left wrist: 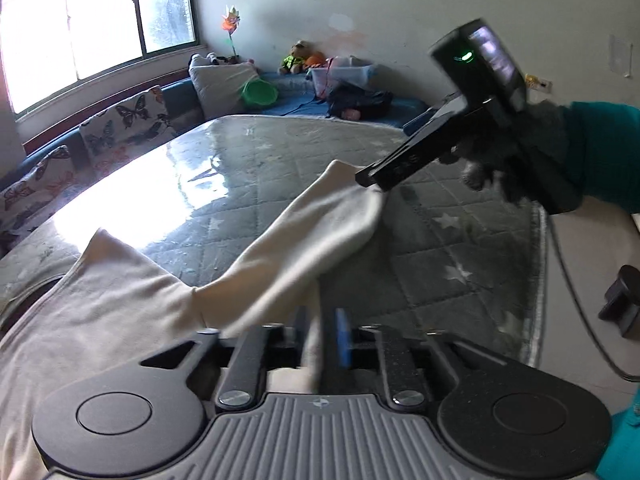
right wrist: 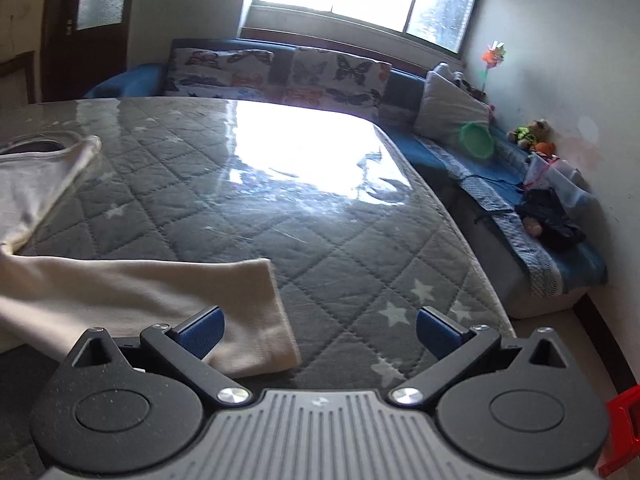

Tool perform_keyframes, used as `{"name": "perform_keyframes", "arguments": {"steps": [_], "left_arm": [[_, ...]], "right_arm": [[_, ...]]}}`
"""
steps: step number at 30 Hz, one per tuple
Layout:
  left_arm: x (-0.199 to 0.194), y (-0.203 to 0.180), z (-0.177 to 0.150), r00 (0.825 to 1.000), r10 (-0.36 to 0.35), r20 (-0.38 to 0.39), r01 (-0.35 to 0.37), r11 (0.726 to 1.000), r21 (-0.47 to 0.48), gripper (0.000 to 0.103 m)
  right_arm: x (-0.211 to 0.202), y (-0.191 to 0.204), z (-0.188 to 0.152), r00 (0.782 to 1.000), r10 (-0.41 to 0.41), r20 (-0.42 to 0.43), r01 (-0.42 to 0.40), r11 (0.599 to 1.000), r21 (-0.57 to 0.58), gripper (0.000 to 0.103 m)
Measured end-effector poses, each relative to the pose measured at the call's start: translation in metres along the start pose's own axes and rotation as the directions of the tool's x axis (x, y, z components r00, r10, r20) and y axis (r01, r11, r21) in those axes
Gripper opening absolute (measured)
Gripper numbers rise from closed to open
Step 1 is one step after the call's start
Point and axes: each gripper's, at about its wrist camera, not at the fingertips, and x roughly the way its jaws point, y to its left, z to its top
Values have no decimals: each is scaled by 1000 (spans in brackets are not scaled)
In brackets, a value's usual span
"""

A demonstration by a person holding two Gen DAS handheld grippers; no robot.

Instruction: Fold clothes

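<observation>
The cream shirt (left wrist: 132, 300) is light, soft and floppy; judging by how it sags between supports, it will drape and crease wherever it is not held, so it wants a hold at seams or corners rather than mid-panel. The sleeve cuff and the shoulder seam look like the best places to pinch (thin fabric, so a narrow bite should be enough).

It lies on the quilted grey bed (left wrist: 460, 248), its body toward seven o'clock in the left wrist view and one long sleeve (right wrist: 160, 300) running out toward two o'clock. The cloth is plain, pale cream, with a stitched hem at the cuff and a neckline showing at nine o'clock in the right wrist view.

The left gripper (left wrist: 322, 340) has its jaws drawn narrow, with a fold of the shirt between them; the blur there leaves it likely, not certain, that the pads are pinching. The right gripper (right wrist: 320, 330) has its jaws spread wide and holds nothing, its left pad over the sleeve end. In the left wrist view it appears at two o'clock, tip at the cuff.
</observation>
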Motion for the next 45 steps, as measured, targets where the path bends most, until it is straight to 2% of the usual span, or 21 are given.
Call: {"name": "perform_keyframes", "arguments": {"steps": [5, 7, 9, 12, 17, 20, 23, 25, 28, 33, 34, 38, 43, 45], "left_arm": [[15, -2, 1, 999, 13, -32, -12, 1000, 17, 28], [17, 0, 3, 999, 0, -39, 0, 1000, 14, 7], [15, 3, 4, 998, -42, -35, 42, 999, 0, 3], [3, 8, 2, 994, -112, 1, 112, 994, -9, 2], [0, 9, -6, 989, -147, -7, 147, 989, 18, 3], [0, 7, -9, 987, -163, -5, 163, 987, -1, 8], [-8, 3, -6, 985, -171, 32, 171, 985, -15, 14], [-12, 4, -6, 989, -140, 48, 142, 989, -33, 30], [-18, 11, -8, 996, -81, 47, 85, 993, -86, 32], [-36, 32, -22, 1000, 9, 29, -2, 978, -207, 32], [-39, 35, -25, 999, 20, 25, -13, 973, -229, 36], [-44, 37, -38, 999, 38, 4, -36, 964, -263, 39], [-56, 24, -52, 1000, 22, 14, -17, 957, -288, 47], [-70, 25, -57, 999, 40, 25, -31, 952, -306, 47]], "right_arm": [[-10, 13, 1, 998, 69, 2, -69, 997, -21, 103], [-8, 18, -2, 995, 97, -11, -97, 995, -37, 103], [-2, 24, -5, 997, 76, -29, -78, 994, -75, 103], [4, 20, -5, 998, 56, -16, -57, 995, -79, 103], [15, 11, 4, 1000, -6, -17, 5, 998, -59, 103], [17, 9, 8, 999, -43, -18, 42, 998, -49, 103], [3, 17, 10, 1000, 16, 6, -15, 999, -48, 103], [-7, 29, 11, 997, 66, 25, -64, 995, -75, 103], [-12, 47, 5, 991, 131, 23, -128, 985, -116, 103], [-6, 62, 5, 992, 129, 15, -125, 979, -162, 103], [-4, 64, 10, 990, 139, 22, -134, 979, -156, 103], [4, 77, 24, 983, 181, 28, -175, 975, -139, 103], [15, 78, 23, 987, 161, -2, -160, 979, -129, 103], [11, 77, 23, 987, 158, 3, -156, 979, -132, 103]]}}
